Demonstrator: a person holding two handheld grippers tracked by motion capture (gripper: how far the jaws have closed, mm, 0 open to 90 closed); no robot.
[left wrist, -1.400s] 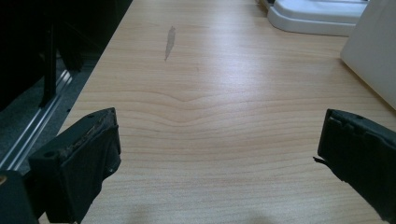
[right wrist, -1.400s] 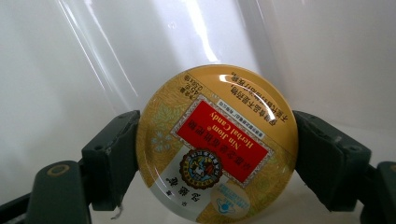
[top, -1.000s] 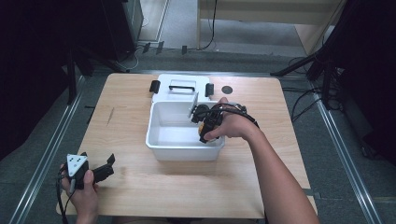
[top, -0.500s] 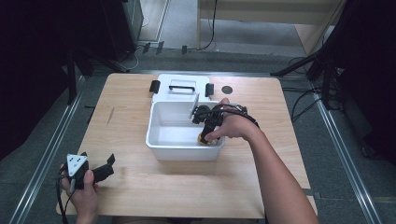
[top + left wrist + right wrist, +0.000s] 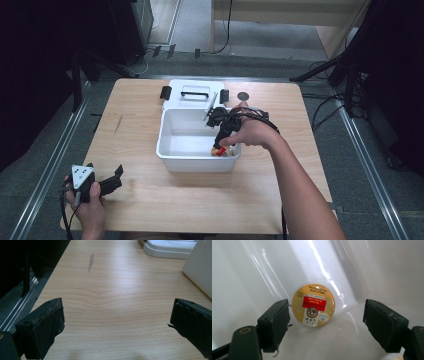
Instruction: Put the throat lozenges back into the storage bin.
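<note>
Nearest the person, the left claw (image 5: 112, 181) rests low over the front-left corner of the wooden surface (image 5: 135, 150), jaws spread wide with nothing between them; in its own view bare wood grain runs between the two black pads (image 5: 42, 327), so it seems parked out of the way while the other hand works. Farther in, the white tub (image 5: 172, 155) sits at the middle of the surface, and the right claw (image 5: 220, 142) dips into its near right corner, the forearm slanting in from the bottom right with the wrist bent down so that the jaws point at the floor of the tub. There lies the round gold tin (image 5: 313, 305) with a red label (its small print is too fine to read), flat on the white bottom close to where the walls meet. The right claw's jaws stand spread on either side of it, the left pad (image 5: 274, 323) just beside the tin's edge, the other well apart, so nothing is pinched. Whether the tin is about to be gripped or has been let go, I cannot tell. Beyond the tub, touching its far wall, lies the white lid (image 5: 192, 92) with a handle and dark latches.
</note>
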